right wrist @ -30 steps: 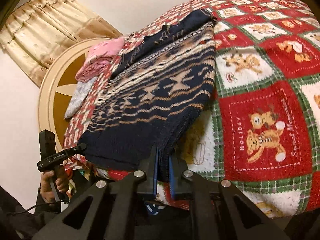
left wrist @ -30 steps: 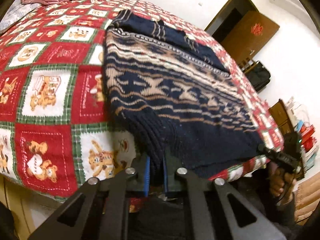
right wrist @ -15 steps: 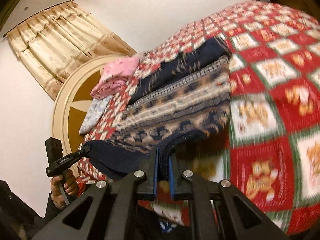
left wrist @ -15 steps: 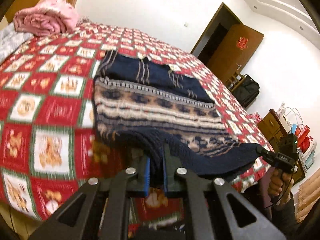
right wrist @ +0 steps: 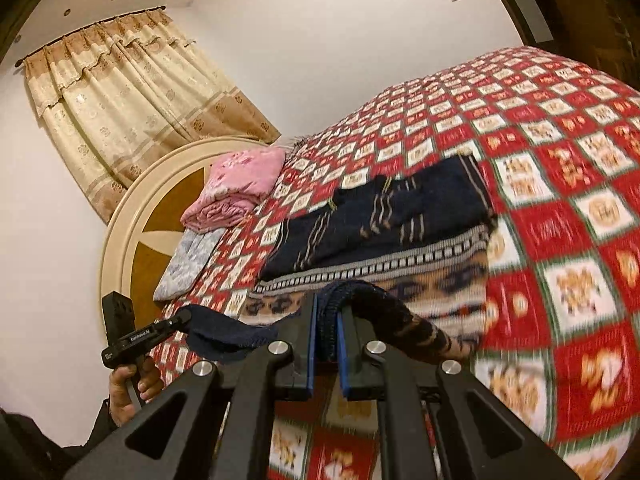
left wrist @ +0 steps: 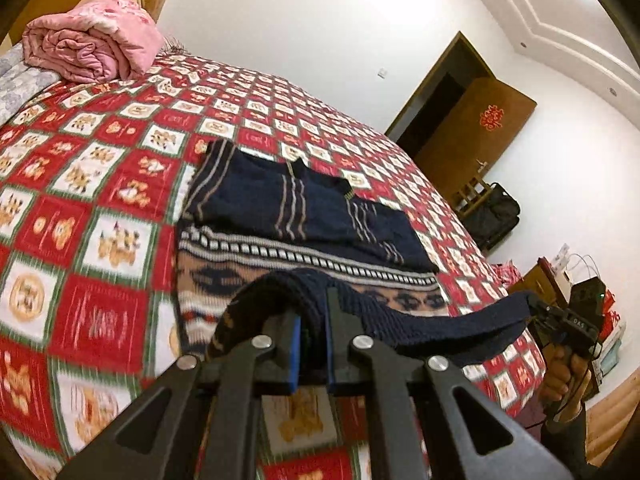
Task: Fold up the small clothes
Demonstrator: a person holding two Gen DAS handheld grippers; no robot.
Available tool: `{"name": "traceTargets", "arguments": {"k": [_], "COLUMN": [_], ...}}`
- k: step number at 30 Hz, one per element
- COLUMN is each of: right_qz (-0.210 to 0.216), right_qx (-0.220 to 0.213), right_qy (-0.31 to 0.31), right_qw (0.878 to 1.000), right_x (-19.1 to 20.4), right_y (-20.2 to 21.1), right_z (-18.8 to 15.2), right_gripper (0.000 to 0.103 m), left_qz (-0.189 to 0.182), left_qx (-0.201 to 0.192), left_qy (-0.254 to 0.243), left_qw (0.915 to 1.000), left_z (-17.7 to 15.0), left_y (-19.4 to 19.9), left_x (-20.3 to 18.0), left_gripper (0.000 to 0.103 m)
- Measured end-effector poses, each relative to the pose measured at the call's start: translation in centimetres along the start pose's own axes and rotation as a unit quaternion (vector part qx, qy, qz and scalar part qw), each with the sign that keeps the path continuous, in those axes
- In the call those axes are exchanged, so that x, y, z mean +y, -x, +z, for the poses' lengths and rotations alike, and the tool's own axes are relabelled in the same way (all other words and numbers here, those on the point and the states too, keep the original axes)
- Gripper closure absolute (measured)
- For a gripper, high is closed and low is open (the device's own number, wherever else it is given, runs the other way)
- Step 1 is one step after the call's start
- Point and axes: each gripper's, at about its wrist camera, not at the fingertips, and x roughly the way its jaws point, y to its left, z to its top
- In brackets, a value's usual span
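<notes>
on the red, white and green patchwork bedspread (left wrist: 100,240) with its teddy-bear squares lies the navy and tan patterned knit sweater (left wrist: 288,208), spread across the middle of the bed. its far part, plain navy with thin pale stripes, rests flat toward 12 o'clock in the left wrist view; its near ribbed navy hem is lifted off the bedspread and hangs stretched between the two tools.

at 6 o'clock in that view the left gripper (left wrist: 311,344) has its blue-lined fingers (left wrist: 295,354) pressed together on one corner of the hem, the knit bunched up over the tips. from there the hem runs toward 3 o'clock to the right gripper (left wrist: 538,312), carried by the person's right hand (left wrist: 566,376), which pinches the other corner.

from the right wrist camera, the right gripper (right wrist: 325,344) sits at 6 o'clock, likewise clamped on a fold of ribbed hem, and the left gripper (right wrist: 180,320) shows at 8 o'clock, held in the left hand (right wrist: 130,388), biting the hem's far end.

a rolled pink quilted blanket (left wrist: 92,46) lies at 10 o'clock at the head of the bed, beside a round cream and brown headboard (right wrist: 144,232). beige patterned curtains (right wrist: 120,112) hang above it. a brown wooden door (left wrist: 472,128) stands open at 2 o'clock in the left view.
</notes>
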Motion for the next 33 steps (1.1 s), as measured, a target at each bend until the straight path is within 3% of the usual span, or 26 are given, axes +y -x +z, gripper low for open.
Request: {"name": "traceTargets", "arguments": {"k": [8, 14, 23, 33], "right_qz": [-0.027, -0.045, -0.071, -0.101], "right_qx": [0.006, 0.019, 0.04, 0.075], "right_qy": [0.0, -0.01, -0.029, -0.056], "right_qw": [1.0, 0.999, 0.996, 0.99], "right_x": [-0.9, -2.8, -6.7, -11.8], "right_y": [-5.7, -10.7, -17.2, -24.2], "right_z": [6.5, 10.0, 13.9, 16.3], "right_gripper": [0.095, 0.095, 0.095, 0.095], "left_qz": [0.006, 0.016, 0.012, 0.043], "left_qx": [0.001, 0.025, 0.044, 0.081], "left_qy": [0.019, 0.027, 0.056, 0.064], "left_qw": [0.9998, 0.9992, 0.9974, 0.9937], "left_z": [6.2, 9.1, 12.5, 15.2], "left_y": [-4.0, -8.7, -13.9, -20.1], "left_x": [1.5, 3.1, 5.6, 7.8], "left_gripper": [0.094, 0.094, 0.094, 0.094]}}
